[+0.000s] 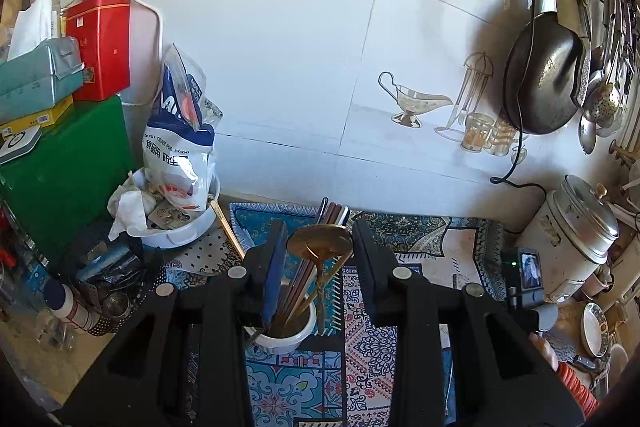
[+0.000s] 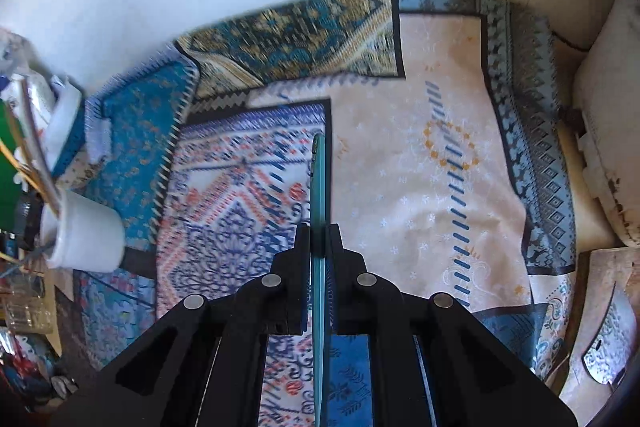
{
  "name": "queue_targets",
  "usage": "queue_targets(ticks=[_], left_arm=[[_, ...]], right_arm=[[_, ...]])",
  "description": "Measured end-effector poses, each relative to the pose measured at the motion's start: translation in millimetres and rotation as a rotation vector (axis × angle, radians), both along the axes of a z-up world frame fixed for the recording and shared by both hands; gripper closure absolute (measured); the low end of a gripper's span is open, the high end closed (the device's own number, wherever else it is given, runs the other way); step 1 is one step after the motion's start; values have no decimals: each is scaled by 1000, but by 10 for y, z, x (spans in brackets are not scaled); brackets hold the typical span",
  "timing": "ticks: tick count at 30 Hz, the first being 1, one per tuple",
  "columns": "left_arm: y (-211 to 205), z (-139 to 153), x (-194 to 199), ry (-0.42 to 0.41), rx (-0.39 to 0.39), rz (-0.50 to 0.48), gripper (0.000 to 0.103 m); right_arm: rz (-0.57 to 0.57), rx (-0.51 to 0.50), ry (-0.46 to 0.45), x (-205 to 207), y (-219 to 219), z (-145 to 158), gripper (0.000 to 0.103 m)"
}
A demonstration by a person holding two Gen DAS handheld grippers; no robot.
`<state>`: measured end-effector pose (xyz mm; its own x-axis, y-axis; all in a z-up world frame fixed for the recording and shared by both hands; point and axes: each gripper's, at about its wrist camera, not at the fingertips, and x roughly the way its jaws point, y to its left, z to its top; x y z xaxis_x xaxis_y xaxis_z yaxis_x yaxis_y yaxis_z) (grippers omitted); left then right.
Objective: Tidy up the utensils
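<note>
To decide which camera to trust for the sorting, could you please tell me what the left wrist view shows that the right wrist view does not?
Only the left wrist view shows the left gripper, jaws apart around nothing, the bronze spoon and chopsticks standing in the cup, the hanging wok and the metal pot.

Only the right wrist view shows the right gripper shut on a thin teal utensil, seen edge-on.

Both show the white cup and the patterned mats.
</note>
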<state>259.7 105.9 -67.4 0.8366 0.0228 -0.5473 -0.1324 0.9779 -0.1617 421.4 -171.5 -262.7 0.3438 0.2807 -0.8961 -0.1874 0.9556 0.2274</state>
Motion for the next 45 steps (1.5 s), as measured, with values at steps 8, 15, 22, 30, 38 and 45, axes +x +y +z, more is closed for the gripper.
queue_targets(ticks=[8, 15, 22, 30, 38, 45], left_arm=[[209, 97, 59, -22, 13, 11, 71], [404, 89, 149, -16, 23, 12, 71], [563, 44, 275, 4, 33, 1, 71], [633, -197, 477, 73, 38, -25, 70], [611, -547, 636, 172, 52, -47, 71], [628, -695, 684, 258, 40, -44, 70]], right_arm=[[63, 50, -203, -329, 176, 803, 97], [133, 118, -358, -526, 547, 1431, 97], [223, 184, -470, -675, 1020, 1887, 97], [305, 195, -482, -758, 1509, 1842, 97], [324, 121, -358, -646, 1811, 1245, 97], [364, 51, -283, -627, 1915, 955, 97]])
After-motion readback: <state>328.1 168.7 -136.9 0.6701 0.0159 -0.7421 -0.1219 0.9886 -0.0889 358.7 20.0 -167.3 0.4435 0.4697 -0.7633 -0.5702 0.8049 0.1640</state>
